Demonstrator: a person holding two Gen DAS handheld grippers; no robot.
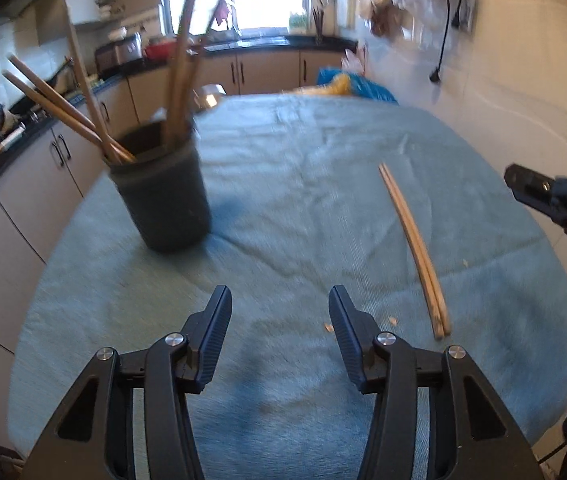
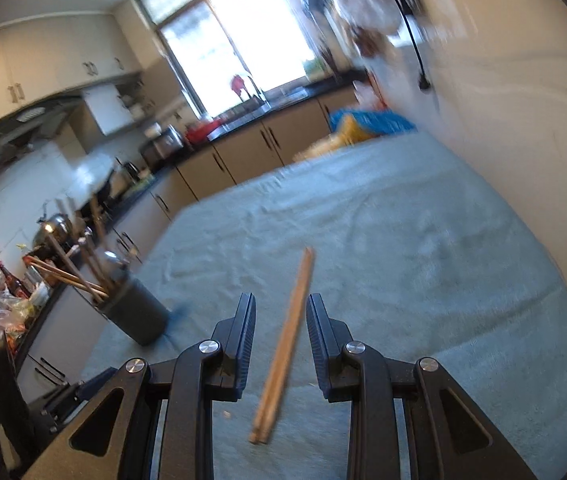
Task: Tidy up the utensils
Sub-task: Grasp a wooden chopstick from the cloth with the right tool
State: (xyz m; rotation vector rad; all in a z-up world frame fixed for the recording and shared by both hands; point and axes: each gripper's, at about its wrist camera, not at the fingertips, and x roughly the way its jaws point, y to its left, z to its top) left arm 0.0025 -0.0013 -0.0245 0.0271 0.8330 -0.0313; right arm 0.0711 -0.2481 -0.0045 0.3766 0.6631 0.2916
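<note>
Both tongs gape, unloaded: the right gripper (image 2: pixel 279 316) straddles the chopstick pair (image 2: pixel 283 344) on the cloth (image 2: pixel 423 240), seemingly above it; the left gripper (image 1: pixel 279 312) idles, the holder (image 1: pixel 163 196) ahead-left. Closing off-centre could pinch one stick and roll its twin away.

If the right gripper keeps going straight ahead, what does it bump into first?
Probably the pair of chopsticks lying on the teal cloth; they sit between the open right gripper, though its height above them is unclear.

The left gripper (image 1: pixel 279 312) hangs wide apart over the cloth-covered counter (image 1: pixel 303 208). A dark holder (image 1: pixel 163 196) stands ahead-left; paired chopsticks (image 1: pixel 413 248) lie right
</note>
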